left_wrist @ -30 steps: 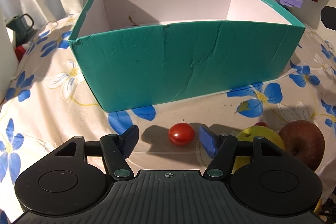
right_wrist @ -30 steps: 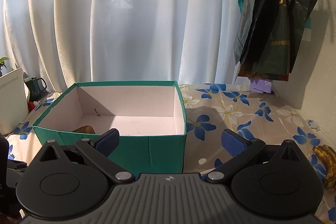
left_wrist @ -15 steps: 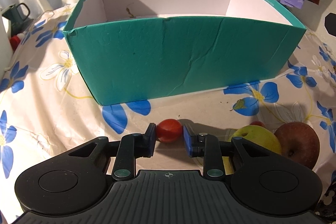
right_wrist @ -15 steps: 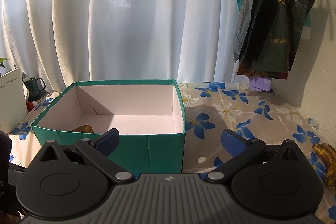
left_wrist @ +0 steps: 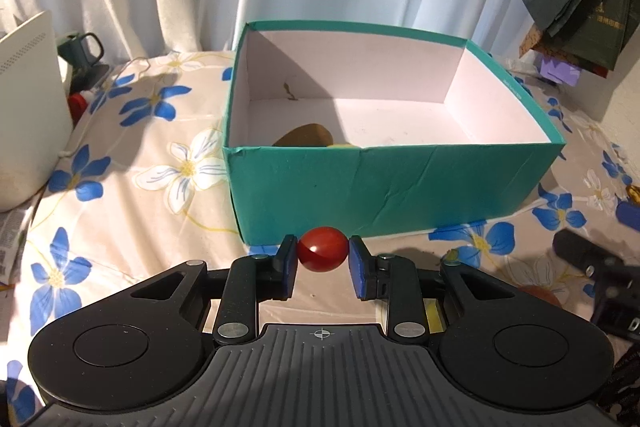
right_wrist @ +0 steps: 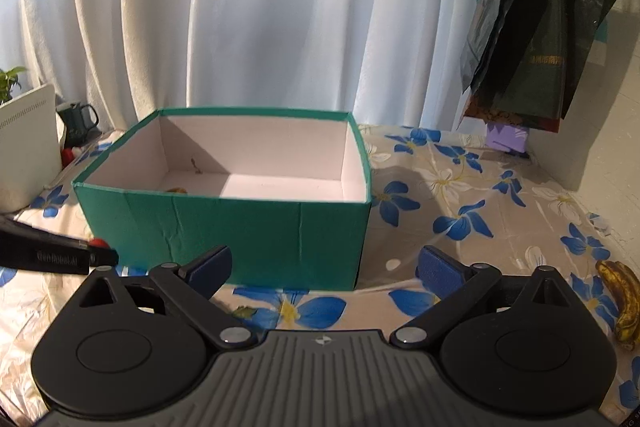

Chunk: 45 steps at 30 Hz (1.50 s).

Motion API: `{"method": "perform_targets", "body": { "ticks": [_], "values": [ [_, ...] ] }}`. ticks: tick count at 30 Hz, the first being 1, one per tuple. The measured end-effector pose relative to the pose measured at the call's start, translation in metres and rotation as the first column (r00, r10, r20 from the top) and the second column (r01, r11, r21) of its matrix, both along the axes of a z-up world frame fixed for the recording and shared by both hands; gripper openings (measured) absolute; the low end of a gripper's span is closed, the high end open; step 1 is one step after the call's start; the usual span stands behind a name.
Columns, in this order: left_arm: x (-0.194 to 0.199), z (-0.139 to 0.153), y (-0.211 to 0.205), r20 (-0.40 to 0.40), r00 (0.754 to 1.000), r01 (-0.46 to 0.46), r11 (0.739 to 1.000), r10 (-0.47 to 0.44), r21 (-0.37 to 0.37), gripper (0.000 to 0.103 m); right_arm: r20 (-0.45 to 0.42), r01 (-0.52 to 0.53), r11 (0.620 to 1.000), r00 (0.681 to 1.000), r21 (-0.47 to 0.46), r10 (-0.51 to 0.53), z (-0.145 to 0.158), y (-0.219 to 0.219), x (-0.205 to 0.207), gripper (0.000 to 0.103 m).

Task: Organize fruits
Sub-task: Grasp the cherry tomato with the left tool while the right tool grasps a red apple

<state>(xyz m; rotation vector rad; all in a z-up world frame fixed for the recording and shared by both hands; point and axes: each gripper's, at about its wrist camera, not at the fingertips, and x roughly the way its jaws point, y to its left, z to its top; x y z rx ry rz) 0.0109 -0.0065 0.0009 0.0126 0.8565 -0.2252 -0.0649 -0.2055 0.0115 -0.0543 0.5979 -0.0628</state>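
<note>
Red and glossy, one cherry tomato is sitting pinched between the blue pads of our left gripper, held in front of the teal box's near wall. We are counting one box in this view; inside it, one brown fruit is lying against the near wall beside a yellow sliver we cannot identify. From the right wrist, our right gripper is gaping wide on nothing, and one banana is lying on the floral cloth, well apart from the box.
</note>
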Motion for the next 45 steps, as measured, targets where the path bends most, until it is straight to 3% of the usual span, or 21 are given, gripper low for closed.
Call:
{"method": "perform_targets", "body": {
  "ticks": [4, 11, 16, 26, 29, 30, 45],
  "values": [
    [-0.008, 0.004, 0.005, 0.01, 1.0, -0.002, 1.0, 0.003, -0.007, 0.031, -0.099, -0.018, 1.0, 0.995, 0.018, 0.02, -0.017, 0.006, -0.006, 0.089],
    [-0.017, 0.007, 0.011, 0.016, 1.0, -0.008, 1.0, 0.008, -0.006, 0.031, -0.175, -0.027, 0.999, 0.984, 0.031, 0.032, -0.032, 0.013, -0.013, 0.087],
    [-0.022, 0.008, 0.015, 0.014, 1.0, -0.018, 1.0, 0.018, -0.005, 0.031, -0.244, -0.023, 0.998, 0.969, 0.055, 0.036, -0.045, 0.015, -0.01, 0.075],
    [-0.022, 0.006, 0.019, 0.002, 0.999, -0.036, 0.999, 0.036, -0.001, 0.031, -0.293, -0.022, 0.988, 0.954, 0.154, 0.066, -0.059, 0.013, -0.001, 0.074],
    [-0.022, 0.006, 0.02, 0.002, 0.999, -0.037, 0.999, 0.037, -0.001, 0.031, -0.298, -0.037, 0.985, 0.951, 0.17, 0.087, -0.062, 0.016, 0.002, 0.067],
    [-0.022, 0.006, 0.02, 0.001, 0.999, -0.038, 0.999, 0.038, -0.002, 0.031, -0.296, -0.048, 0.984, 0.95, 0.173, 0.098, -0.062, 0.017, 0.002, 0.06],
    [-0.017, 0.008, 0.013, 0.007, 1.0, -0.019, 1.0, 0.019, 0.011, 0.031, -0.279, -0.097, 0.988, 0.952, 0.123, 0.128, -0.064, 0.025, 0.009, 0.059]
  ]
}}
